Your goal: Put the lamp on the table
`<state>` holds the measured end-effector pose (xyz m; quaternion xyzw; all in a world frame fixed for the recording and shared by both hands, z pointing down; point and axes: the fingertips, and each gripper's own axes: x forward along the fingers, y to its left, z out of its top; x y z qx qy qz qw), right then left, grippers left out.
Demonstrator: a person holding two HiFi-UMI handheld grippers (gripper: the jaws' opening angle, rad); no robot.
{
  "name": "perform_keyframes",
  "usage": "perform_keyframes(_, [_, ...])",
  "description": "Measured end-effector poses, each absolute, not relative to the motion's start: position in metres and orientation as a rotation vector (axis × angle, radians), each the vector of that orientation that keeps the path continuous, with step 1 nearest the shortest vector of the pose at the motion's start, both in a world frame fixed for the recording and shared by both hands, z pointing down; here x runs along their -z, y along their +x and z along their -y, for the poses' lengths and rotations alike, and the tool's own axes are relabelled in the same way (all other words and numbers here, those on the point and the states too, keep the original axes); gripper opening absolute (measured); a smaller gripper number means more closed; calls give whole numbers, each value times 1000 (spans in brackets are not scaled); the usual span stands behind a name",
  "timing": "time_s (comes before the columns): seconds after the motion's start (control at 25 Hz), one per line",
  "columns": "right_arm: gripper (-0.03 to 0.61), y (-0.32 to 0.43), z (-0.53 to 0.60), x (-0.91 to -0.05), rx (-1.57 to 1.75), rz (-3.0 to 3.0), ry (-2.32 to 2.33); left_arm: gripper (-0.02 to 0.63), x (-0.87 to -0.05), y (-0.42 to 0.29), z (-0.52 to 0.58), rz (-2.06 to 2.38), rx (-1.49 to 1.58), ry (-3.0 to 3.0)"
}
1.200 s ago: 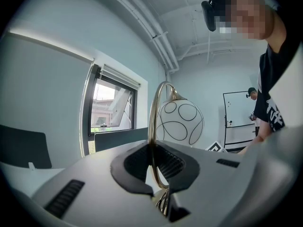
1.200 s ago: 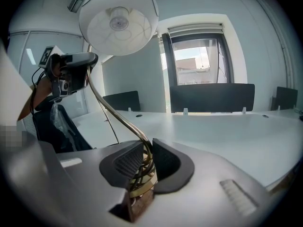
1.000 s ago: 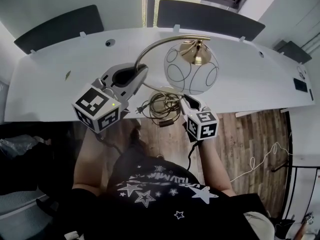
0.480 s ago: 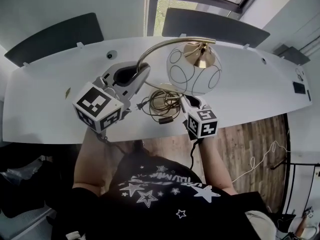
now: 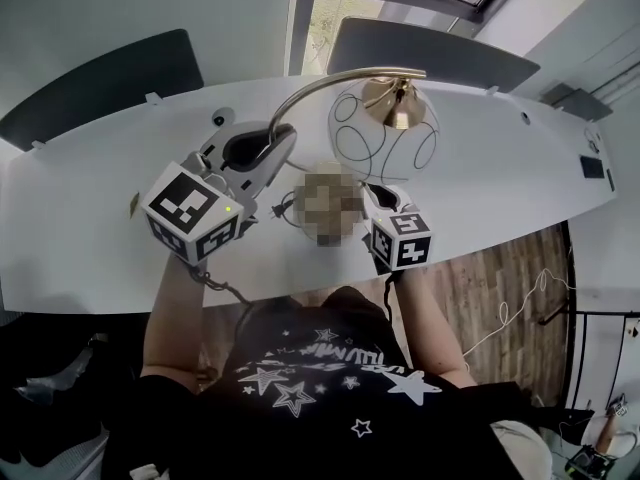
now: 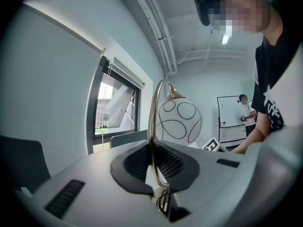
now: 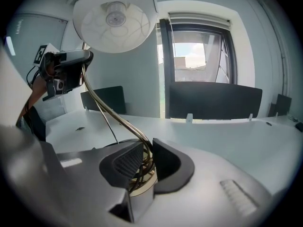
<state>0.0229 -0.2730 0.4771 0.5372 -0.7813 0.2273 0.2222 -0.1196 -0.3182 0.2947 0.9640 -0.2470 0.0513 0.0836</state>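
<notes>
The lamp has a white globe shade (image 5: 383,134) with dark line patterns, an arched brass stem (image 5: 330,80) and a brass base. A mosaic patch covers the base in the head view. My left gripper (image 5: 278,140) is shut on the stem's lower rise, and the thin brass rod runs up between its pads (image 6: 152,171). My right gripper (image 5: 368,194) is shut on the foot of the stem and the bundled cord, just above the brass base (image 7: 142,187). The lamp hangs upright over the white table (image 5: 90,228), with its shade (image 7: 115,19) above the right gripper.
Two dark chairs (image 5: 100,78) (image 5: 430,53) stand behind the table, below a window (image 7: 196,58). A round cable hole (image 5: 218,118) and small dark items (image 5: 590,165) sit on the tabletop. Wood floor (image 5: 500,278) lies to the right. A person (image 6: 246,112) stands by a whiteboard far off.
Both grippers have carried the lamp forward from the table's front edge to over the tabletop. Neither grip has changed.
</notes>
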Motion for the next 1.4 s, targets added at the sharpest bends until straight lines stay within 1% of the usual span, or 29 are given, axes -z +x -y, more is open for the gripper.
perform_keyframes(0.2, [52,58,221,-476,-602,2191,1452,21,-293,-85,260,788,-162,2883])
perform_keyframes(0.32, [52,68,211,-486,-544,2211,1458,21,-303,-78,238,816,-150,2914])
perform_keyframes(1.0, [55,46,215,-488,-449,2379,1235,21,-309,-97,205,1169,-202,2851])
perform_keyframes(1.4, [55,46,221,-489,-458,2393,1210,21,-308,-94,205,1214,-262,2842])
